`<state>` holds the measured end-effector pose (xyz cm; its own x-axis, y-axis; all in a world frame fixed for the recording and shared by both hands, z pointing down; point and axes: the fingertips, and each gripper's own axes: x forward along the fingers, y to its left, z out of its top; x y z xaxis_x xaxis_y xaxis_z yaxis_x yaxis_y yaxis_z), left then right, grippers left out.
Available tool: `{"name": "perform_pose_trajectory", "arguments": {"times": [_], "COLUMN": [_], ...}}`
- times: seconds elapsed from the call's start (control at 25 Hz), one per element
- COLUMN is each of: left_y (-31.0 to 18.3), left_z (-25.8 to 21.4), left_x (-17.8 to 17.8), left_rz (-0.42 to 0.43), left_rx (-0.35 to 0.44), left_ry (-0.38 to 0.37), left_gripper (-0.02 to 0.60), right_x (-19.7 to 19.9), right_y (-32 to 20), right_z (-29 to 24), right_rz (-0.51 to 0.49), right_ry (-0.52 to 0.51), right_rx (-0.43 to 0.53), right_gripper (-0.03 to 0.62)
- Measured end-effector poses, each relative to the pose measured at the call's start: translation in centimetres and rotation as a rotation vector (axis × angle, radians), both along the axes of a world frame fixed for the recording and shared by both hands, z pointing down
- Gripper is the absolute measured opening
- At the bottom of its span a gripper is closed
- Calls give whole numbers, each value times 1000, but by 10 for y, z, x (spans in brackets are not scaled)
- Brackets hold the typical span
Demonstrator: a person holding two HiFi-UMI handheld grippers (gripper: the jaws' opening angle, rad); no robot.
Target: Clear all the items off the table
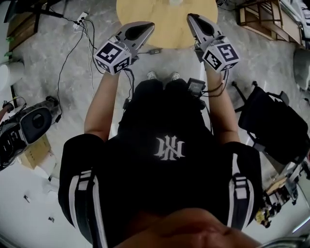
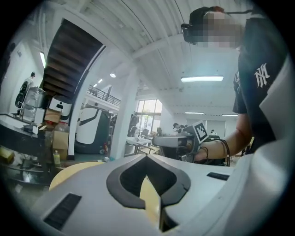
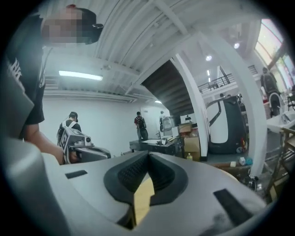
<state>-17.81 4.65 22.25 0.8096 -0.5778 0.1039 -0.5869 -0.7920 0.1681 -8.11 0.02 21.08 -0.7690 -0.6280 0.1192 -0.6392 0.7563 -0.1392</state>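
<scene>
A round, light wooden table [image 1: 167, 26] stands in front of the person, and the part in the head view is bare wood. My left gripper [image 1: 150, 26] is held level over the table's near left edge, its jaws closed tip to tip with nothing between them. My right gripper [image 1: 190, 17] is over the near right edge, likewise shut and empty. In the left gripper view the jaws [image 2: 146, 157] meet, with the table [image 2: 73, 169] below and the right gripper [image 2: 177, 140] beyond. The right gripper view shows its jaws [image 3: 148, 155] together and the left gripper [image 3: 87, 150] opposite.
Cables trail over the grey floor [image 1: 72, 53] at the left. A black and grey machine [image 1: 29, 126] and a cardboard box [image 1: 34, 152] stand at the lower left. A black bag [image 1: 276, 126] is at the right, wooden furniture [image 1: 259, 14] at the upper right. People stand in the hall's background.
</scene>
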Motion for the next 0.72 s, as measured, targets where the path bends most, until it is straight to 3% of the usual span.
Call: {"name": "perform_pose_trajectory", "arguments": {"times": [0.2, 0.32, 0.44, 0.72], "left_y": [3, 2, -3, -35], "left_z": [14, 14, 10, 21], "left_x": [-25, -29, -32, -37], "left_rz": [-75, -82, -68, -91], "left_rx": [-51, -49, -37, -57], "left_ry": [78, 82, 74, 59], "left_gripper": [2, 2, 2, 2], "right_x": [-10, -8, -7, -1], "right_y": [-4, -9, -18, -70], "right_z": [20, 30, 45, 97], "right_rz": [-4, 9, 16, 57], "right_ry": [48, 86, 124, 144], "right_rx": [-22, -17, -33, -95], "right_gripper": [2, 8, 124, 314]}}
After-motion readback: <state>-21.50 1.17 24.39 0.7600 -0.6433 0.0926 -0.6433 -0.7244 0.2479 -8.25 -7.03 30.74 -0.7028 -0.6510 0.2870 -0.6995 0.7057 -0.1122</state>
